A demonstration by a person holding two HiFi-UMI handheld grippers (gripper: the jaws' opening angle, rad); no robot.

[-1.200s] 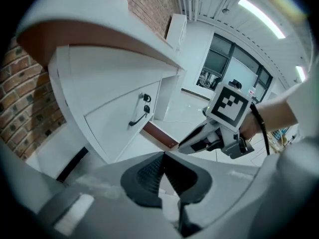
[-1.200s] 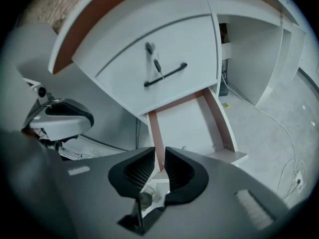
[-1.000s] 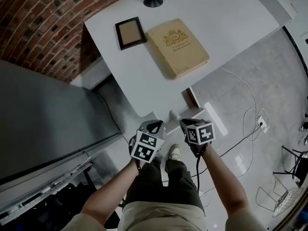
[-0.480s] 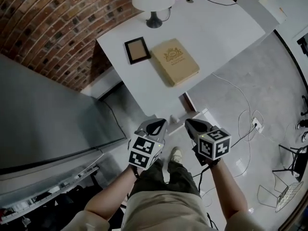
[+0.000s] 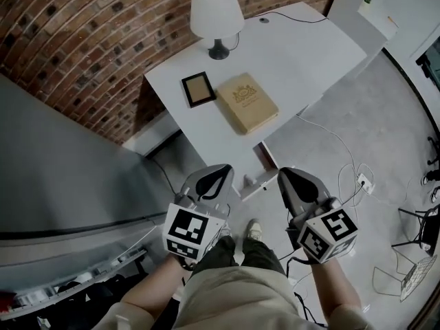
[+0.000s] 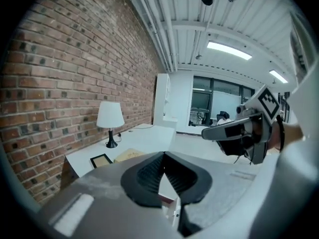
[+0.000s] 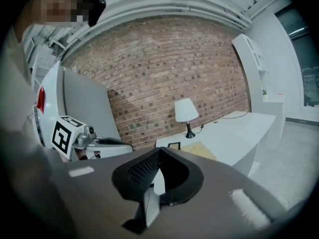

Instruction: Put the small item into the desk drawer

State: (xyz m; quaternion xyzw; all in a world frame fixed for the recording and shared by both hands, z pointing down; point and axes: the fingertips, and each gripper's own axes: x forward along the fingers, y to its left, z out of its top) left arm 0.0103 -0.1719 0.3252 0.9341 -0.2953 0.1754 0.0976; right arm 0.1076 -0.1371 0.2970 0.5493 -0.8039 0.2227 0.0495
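The white desk stands against the brick wall, and its drawer juts out slightly from the near edge. I cannot make out a small item in any view. My left gripper is held in the air just left of the drawer, jaws together and empty; the left gripper view shows its tips meeting. The right gripper hovers just right of the drawer. Its jaws are shut with nothing between them.
On the desk stand a white lamp, a dark picture frame and a tan book. A grey cabinet fills the left. Cables and a socket strip lie on the floor at the right.
Both grippers have drawn back from the drawer toward the person's body and apart. The view has lifted, so the lamp and more of the desk now show.
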